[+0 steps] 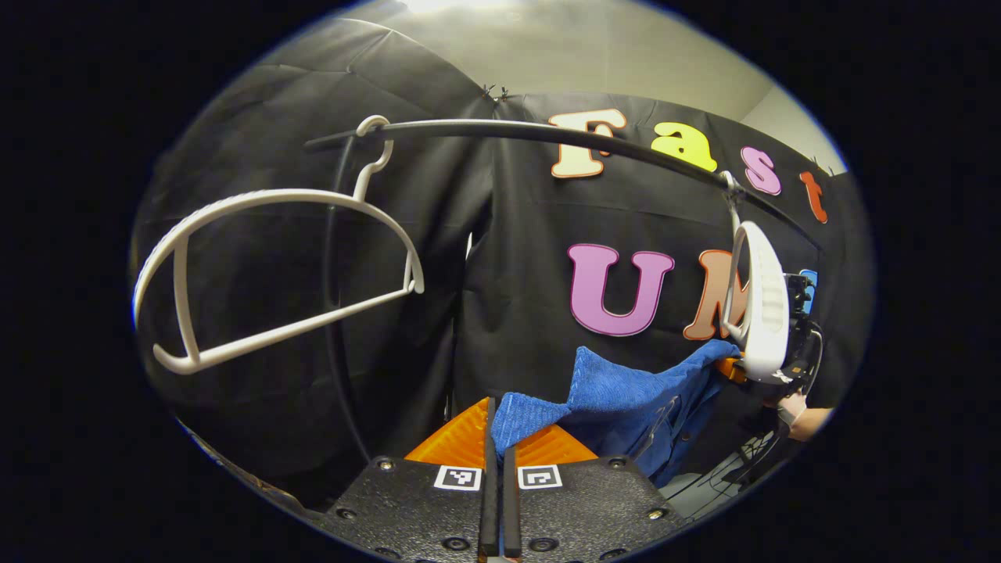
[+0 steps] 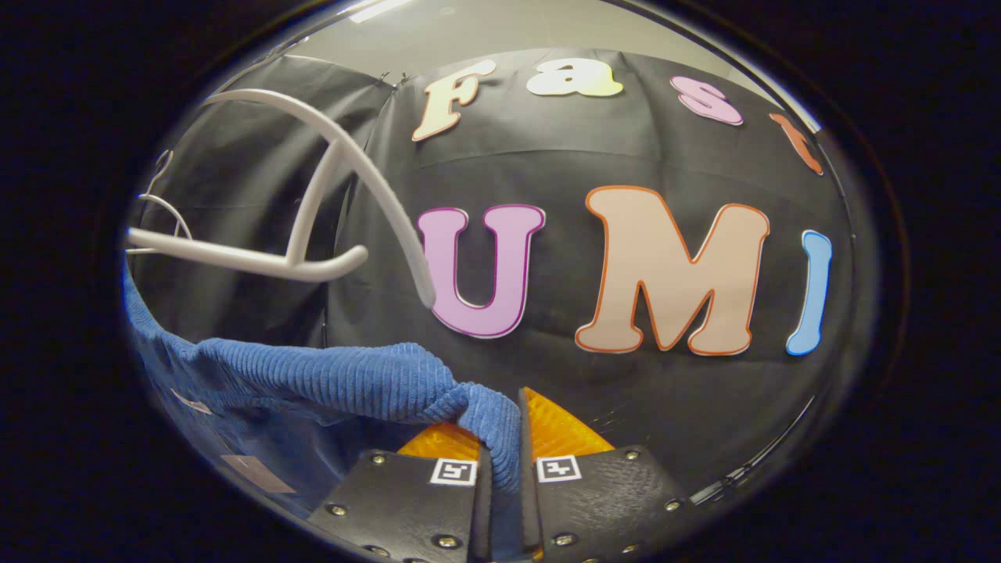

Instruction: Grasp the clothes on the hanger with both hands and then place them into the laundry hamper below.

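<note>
A: What crosses the upper space?
B: A thin black horizontal rail [image 1: 547, 134]. An empty white plastic hanger [image 1: 274, 274] hooks on it near its left end; a second white hanger [image 1: 762, 309] hangs edge-on toward the other end, and its arm and crossbar [image 2: 313, 234] stand just above and left of the right gripper [image 2: 504, 438].

A: Where is open room?
B: Under the rail, between the two hangers, back to the black cloth wall [image 1: 516, 297].

A: What fills the lower part of that gap?
B: A blue ribbed garment [image 1: 626, 399], spanning below the rail from the left gripper [image 1: 498, 438] to the second hanger.
</note>
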The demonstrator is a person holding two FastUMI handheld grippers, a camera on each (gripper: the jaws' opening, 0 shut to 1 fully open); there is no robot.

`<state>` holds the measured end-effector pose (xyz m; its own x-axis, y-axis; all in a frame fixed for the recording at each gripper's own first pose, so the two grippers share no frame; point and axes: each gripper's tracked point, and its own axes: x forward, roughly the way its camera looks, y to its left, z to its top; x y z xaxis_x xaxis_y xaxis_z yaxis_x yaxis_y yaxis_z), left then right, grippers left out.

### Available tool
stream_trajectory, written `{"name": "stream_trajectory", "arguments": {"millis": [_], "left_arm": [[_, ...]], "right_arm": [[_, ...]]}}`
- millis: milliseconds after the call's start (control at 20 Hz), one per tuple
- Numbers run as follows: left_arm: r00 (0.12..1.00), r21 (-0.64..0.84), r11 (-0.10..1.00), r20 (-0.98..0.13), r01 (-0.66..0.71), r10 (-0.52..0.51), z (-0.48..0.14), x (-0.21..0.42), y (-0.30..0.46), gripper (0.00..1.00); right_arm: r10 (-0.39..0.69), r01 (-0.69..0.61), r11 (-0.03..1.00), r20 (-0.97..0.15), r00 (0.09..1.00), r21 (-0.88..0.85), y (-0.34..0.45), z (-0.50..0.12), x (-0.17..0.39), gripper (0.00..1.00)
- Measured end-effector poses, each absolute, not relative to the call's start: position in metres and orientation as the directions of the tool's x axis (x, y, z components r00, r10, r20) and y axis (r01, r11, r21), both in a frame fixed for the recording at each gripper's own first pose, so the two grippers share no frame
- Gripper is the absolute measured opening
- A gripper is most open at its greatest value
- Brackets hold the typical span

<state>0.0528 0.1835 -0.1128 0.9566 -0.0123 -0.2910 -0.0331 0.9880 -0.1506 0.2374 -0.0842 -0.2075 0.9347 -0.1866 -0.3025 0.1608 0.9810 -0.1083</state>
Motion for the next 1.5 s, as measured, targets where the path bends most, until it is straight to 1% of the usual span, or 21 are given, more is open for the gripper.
{"name": "stream_trajectory", "arguments": {"millis": [200,350,500,600,850,1000,1250,1500], "left_arm": [[0.943,-0.139,0.989,-0.333,-0.04,-0.008,-0.133,0.035,0.177,0.03],[0.934,-0.082,0.996,-0.357,-0.032,0.001,-0.142,0.025,0.171,0.03],[0.931,-0.033,0.999,-0.365,0.016,-0.027,-0.146,0.016,0.152,0.03],[0.927,-0.033,0.998,-0.37,0.047,-0.056,-0.148,0.014,0.133,0.03],[0.915,-0.064,0.985,-0.364,0.163,-0.175,-0.149,0.014,0.076,0.03],[0.905,-0.095,0.966,-0.338,0.241,-0.259,-0.142,0.021,0.04,0.03],[0.877,-0.124,0.911,-0.247,0.393,-0.412,-0.113,0.039,-0.034,0.03],[0.843,-0.138,0.859,-0.164,0.494,-0.512,-0.087,0.05,-0.084,0.03]], "right_arm": [[-0.18,0.152,0.982,-0.346,0.921,-0.108,-0.08,-0.224,0.212,0.14],[-0.17,0.142,0.985,-0.381,0.909,-0.101,-0.073,-0.231,0.194,0.14],[-0.152,0.13,0.988,-0.388,0.909,-0.083,-0.063,-0.227,0.181,0.14],[-0.134,0.117,0.991,-0.389,0.911,-0.066,-0.054,-0.222,0.173,0.14],[-0.084,0.084,0.996,-0.384,0.92,-0.018,-0.027,-0.206,0.159,0.14],[-0.046,0.055,0.998,-0.367,0.929,0.015,-0.008,-0.193,0.155,0.14],[0.019,-0.002,0.999,-0.343,0.939,0.052,0.014,-0.173,0.153,0.14],[0.037,-0.013,0.997,-0.302,0.953,0.081,0.01,-0.146,0.151,0.13]]}}
